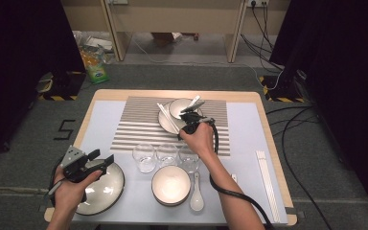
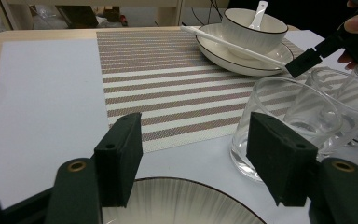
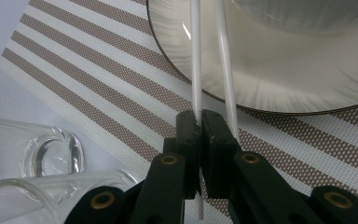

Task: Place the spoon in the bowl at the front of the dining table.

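Nearest me, the left gripper (image 1: pixel 100 160) is hovering over a ribbed plate (image 1: pixel 110 184) at the table's (image 1: pixel 105 124) near left corner, its jaws standing wide apart with nothing between them. Farther in, the right gripper (image 3: pixel 200 126) is pinching 1 white chopstick (image 3: pixel 196 70) between its closed jaws; the second chopstick (image 3: pixel 226 70) is lying just beside it, outside the pads. Both sticks are resting across the rim of the far plate (image 3: pixel 270 79) on the striped placemat (image 2: pixel 168 70), beside a bowl (image 2: pixel 254 30) with a spoon (image 2: pixel 260 9) in it. 3 glasses (image 1: pixel 166 155) are standing in a row between the 2 hands.
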